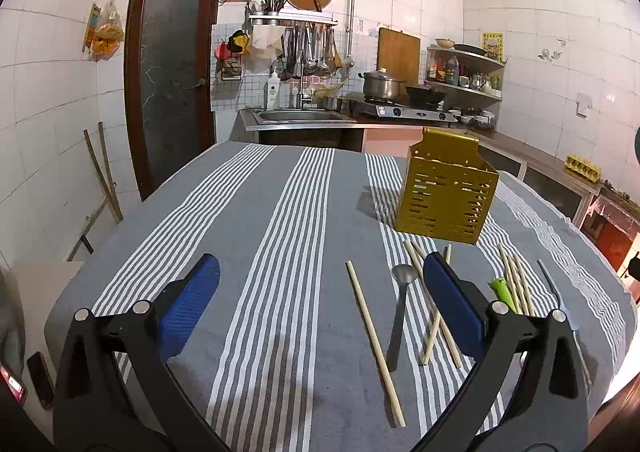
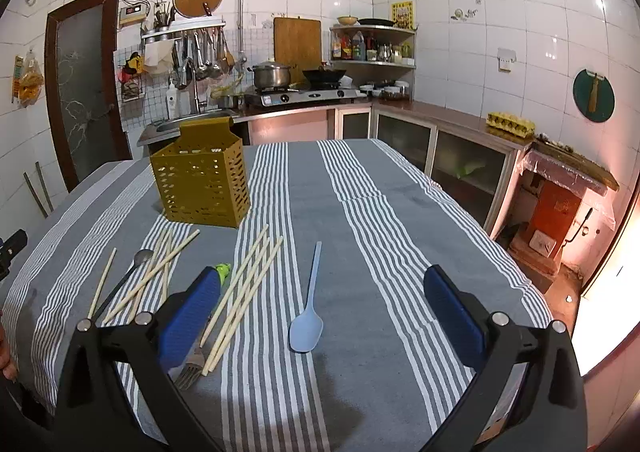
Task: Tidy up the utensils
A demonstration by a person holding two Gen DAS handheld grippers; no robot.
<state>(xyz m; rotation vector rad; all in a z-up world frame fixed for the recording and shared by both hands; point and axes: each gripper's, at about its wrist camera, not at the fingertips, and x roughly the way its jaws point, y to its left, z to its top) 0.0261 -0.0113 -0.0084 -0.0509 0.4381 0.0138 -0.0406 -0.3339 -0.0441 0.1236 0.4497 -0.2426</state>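
Utensils lie loose on the striped cloth (image 1: 280, 212) of the tabletop, none in either gripper, in front of an upright gold basket (image 1: 448, 196) with slotted walls. The left wrist view shows a single chopstick (image 1: 374, 340) lying apart to the left, a grey metal spoon (image 1: 400, 312) just beside it, and a crossed pair of chopsticks (image 1: 434, 326) partly hidden behind the left gripper's right pad. The left gripper (image 1: 320, 304) hovers over bare cloth with its jaws wide apart and nothing between them. Farther right in that view a green-handled piece (image 1: 502, 290), a chopstick bundle (image 1: 518, 284) and a pale blue handle (image 1: 554, 288) are cut off by the gripper's frame. The right wrist view shows these whole: the handle belongs to a blue plastic spoon (image 2: 306, 326) lying alone on the cloth, bowl nearest the camera, between the spread pads of the right gripper (image 2: 320, 304), which is also open and holds nothing. The bundle (image 2: 244, 292) lies fanned just left of it, and the green handle (image 2: 222, 270) leads to a fork (image 2: 190, 370) whose tines show below the left pad (image 2: 188, 312), the shaft hidden behind it. Only this view shows an egg carton (image 2: 510, 124) on the counter and a green round board (image 2: 593, 94) on the wall. Both views show the sink, the stove with a pot (image 2: 272, 74) and a wok, and the dark door (image 1: 172, 72) behind.
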